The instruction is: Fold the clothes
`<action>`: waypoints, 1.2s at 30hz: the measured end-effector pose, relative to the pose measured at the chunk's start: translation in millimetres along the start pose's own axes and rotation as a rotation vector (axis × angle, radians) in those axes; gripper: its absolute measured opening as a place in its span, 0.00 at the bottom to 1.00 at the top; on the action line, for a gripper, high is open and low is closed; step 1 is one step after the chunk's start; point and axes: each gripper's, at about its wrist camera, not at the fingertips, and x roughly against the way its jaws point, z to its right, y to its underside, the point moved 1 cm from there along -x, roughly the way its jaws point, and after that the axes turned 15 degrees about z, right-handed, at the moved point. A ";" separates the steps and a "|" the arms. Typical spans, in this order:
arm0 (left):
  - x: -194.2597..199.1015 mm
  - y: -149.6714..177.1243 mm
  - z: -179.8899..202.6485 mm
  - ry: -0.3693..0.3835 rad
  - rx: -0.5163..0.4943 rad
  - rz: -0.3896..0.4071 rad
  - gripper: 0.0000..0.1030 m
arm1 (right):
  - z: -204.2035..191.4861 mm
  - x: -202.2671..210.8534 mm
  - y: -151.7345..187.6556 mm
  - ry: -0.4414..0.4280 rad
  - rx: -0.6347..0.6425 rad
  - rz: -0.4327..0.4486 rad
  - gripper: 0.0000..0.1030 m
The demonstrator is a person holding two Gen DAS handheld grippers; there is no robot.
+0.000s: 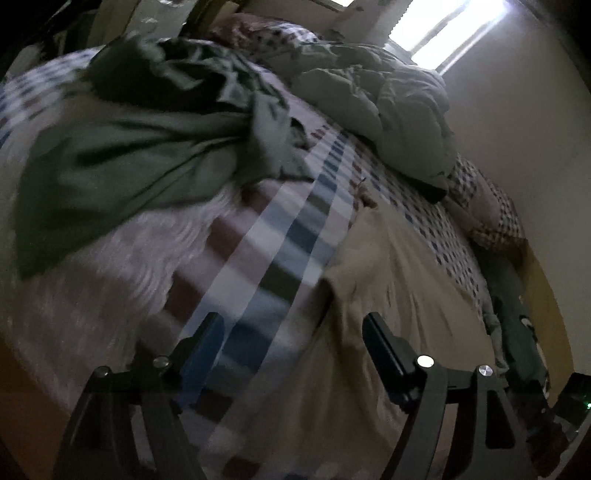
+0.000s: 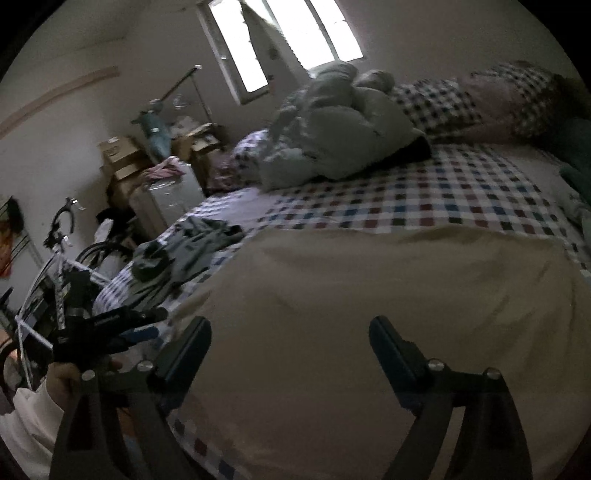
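A beige garment (image 2: 369, 295) lies spread flat on the checked bed sheet (image 2: 424, 199). My right gripper (image 2: 290, 321) hovers over its near part, open, with nothing between its fingers. In the left wrist view the beige garment (image 1: 388, 295) lies at the right, and my left gripper (image 1: 291, 319) stands open above its left edge and the checked bed sheet (image 1: 295, 236), holding nothing. A crumpled green garment (image 1: 129, 155) lies beyond it at the left. The right wrist view shows the green garment (image 2: 184, 251) near the bed's left edge, and a hand (image 2: 62, 376) holding the left gripper.
A bunched pale duvet (image 2: 340, 133) and checked pillows (image 2: 461, 99) lie at the head of the bed under a bright window (image 2: 288, 33). A bicycle (image 2: 62, 251), cardboard boxes (image 2: 122, 155) and a small cabinet (image 2: 166, 199) stand left of the bed.
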 end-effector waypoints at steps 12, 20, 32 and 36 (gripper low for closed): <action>3.9 31.7 -25.4 0.032 0.179 -0.042 0.78 | -30.4 0.4 16.2 -0.099 0.042 -0.024 0.88; 5.7 48.0 -29.3 0.085 0.232 -0.071 0.78 | -56.2 -5.6 35.9 -0.136 0.123 -0.062 0.88; 8.6 57.6 -34.4 0.169 0.322 -0.090 0.78 | -80.7 -6.2 57.8 -0.145 0.117 -0.079 0.88; 11.6 57.6 -35.2 0.189 0.334 -0.097 0.77 | -89.7 -3.0 64.3 -0.127 0.164 -0.072 0.88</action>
